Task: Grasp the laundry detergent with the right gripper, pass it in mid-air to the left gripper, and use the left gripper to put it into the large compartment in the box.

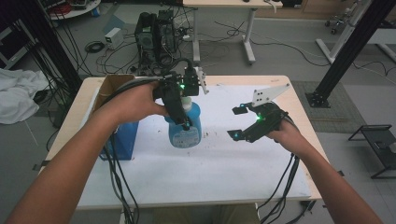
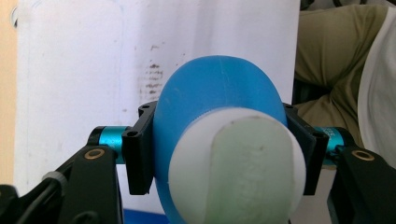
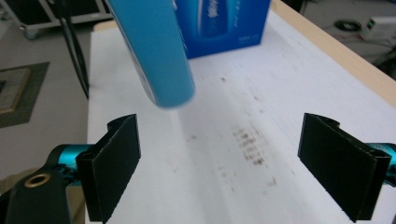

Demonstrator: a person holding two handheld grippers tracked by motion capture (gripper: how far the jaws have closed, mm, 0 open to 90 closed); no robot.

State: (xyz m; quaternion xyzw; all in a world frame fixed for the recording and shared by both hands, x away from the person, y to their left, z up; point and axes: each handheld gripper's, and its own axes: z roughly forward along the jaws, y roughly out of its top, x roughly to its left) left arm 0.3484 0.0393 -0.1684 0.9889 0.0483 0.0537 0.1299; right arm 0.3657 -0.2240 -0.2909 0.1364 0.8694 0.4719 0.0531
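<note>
From the high view I have the blue bottle (image 1: 186, 128) up off the bench (image 1: 299, 116), pinched near its white cap (image 1: 187, 103) by my left tool (image 1: 184, 105). The bottle hangs roughly upright above the white sheet (image 1: 210, 158), just beside the blue box (image 1: 122, 140) with the open cardboard flap at the left of the bench. My left forearm runs in from the bottom left, the hand wrapped over the tool, which points downward. My right tool (image 1: 238, 122) sits well apart to the right of the bottle, jaws spread, nothing between them, its hand low and angled toward the bottle.

In the left gripper view the left tool (image 2: 219, 154) is pressed onto the blue bottle (image 2: 219, 98) from both sides, black pads (image 2: 140, 154) flat against its shoulder, the white cap (image 2: 236, 168) facing the camera. The grip looks centred and firm.

In the right gripper view the right tool (image 3: 219, 163) stands wide over the stained white sheet (image 3: 243, 130), holding nothing; the bottle's lower end (image 3: 159, 60) hangs tilted ahead, with the blue box (image 3: 229, 23) behind it.

My judgement: the lift out by the box is done; what is left is probably bringing the right tool onto the bottle or setting it down somewhere.
</note>
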